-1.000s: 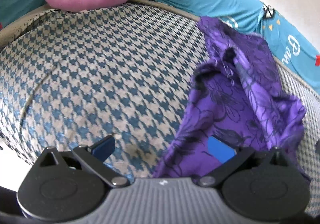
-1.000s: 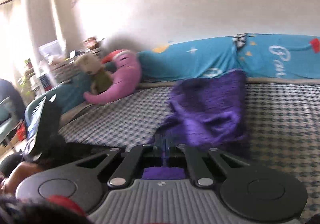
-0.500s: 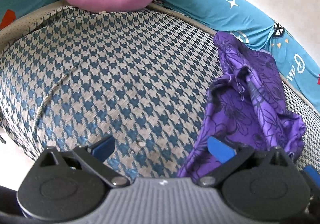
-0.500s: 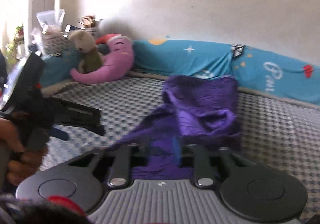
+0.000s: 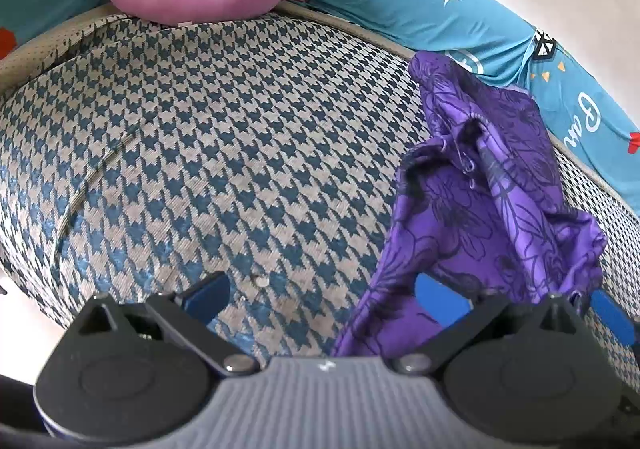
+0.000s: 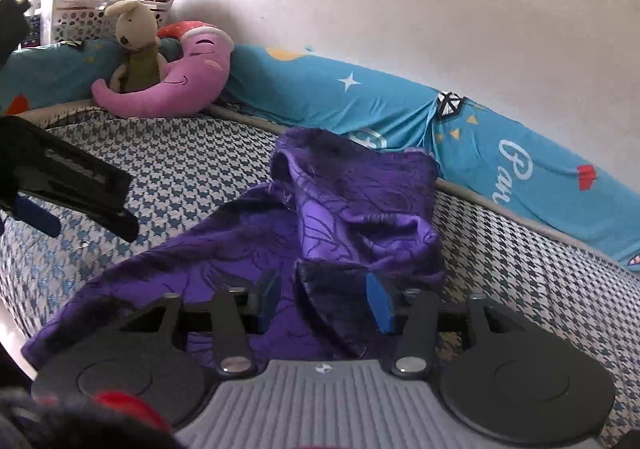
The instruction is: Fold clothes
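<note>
Purple garment [image 6: 352, 209] lies crumpled on the houndstooth bed [image 5: 208, 137], bunched toward three o'clock in the left view, its near edge hidden behind the tool body. Left gripper [image 5: 324, 293]: jaws spread wide, nothing between them, cloth draped by the right pad. Right gripper [image 6: 324, 299]: jaws apart, a dark fold poking up between them, unpinched. At eleven o'clock, a white basket [image 6: 92, 15], contents hard to make out.
</note>
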`<state>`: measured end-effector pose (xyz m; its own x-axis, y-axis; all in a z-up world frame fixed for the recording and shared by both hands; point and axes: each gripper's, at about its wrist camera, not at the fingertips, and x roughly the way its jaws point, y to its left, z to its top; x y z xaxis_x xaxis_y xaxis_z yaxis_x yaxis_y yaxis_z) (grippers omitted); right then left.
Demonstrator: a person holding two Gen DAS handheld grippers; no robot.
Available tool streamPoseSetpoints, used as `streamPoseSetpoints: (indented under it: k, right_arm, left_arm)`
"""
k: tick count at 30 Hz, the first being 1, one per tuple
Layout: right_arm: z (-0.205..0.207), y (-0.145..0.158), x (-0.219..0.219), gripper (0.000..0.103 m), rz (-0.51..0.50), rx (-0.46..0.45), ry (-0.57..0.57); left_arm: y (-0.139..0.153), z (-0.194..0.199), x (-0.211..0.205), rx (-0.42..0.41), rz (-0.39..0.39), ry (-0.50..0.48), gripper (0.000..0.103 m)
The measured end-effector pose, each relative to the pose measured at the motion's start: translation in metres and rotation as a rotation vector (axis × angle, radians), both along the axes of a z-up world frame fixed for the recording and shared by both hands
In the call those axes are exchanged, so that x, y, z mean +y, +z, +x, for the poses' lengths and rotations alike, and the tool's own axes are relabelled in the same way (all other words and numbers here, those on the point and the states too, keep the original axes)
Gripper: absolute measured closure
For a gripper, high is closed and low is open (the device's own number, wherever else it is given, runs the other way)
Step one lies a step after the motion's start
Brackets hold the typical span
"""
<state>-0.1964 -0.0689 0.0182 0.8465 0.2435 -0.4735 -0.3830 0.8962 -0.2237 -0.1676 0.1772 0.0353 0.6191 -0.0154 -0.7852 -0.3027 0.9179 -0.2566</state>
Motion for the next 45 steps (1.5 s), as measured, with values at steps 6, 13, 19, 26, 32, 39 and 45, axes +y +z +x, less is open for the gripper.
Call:
streamPoseSetpoints:
  k: [6,13,19,26,32,39,45]
  right_arm:
    - [-0.008,0.012,-0.003,0.094,0.065,-0.003,0.014]
    - [-0.044,0.032,0.019,0.094,0.179,0.026,0.243]
    - [-0.082,0.022,0.054,0.094,0.179,0.083,0.484]
    - [-0.081,-0.014,0.069,0.092,0.119,0.199,0.547]
    - [-0.072,-0.015,0.057,0.072,0.124,0.245,0.541]
    - [-0.064,-0.002,0.025,0.069,0.135,0.218,0.450]
    - [-0.041,0.001,-0.016,0.068,0.189,0.198,0.231]
  left_arm:
    - [0.000,0.000,0.003,-0.006,-0.004,0.014,0.000]
    - [0.013,-0.006,0.021,-0.055,-0.040,0.066,0.000]
    - [0.022,-0.014,0.040,-0.082,-0.054,0.117,0.000]
    - [0.016,-0.018,0.052,-0.073,-0.100,0.132,0.000]
    - [0.012,-0.015,0.048,-0.070,-0.106,0.115,0.000]
    - [0.009,-0.014,0.030,-0.071,-0.065,0.050,0.000]
    - [0.003,-0.009,0.010,-0.042,-0.016,0.008,0.000]
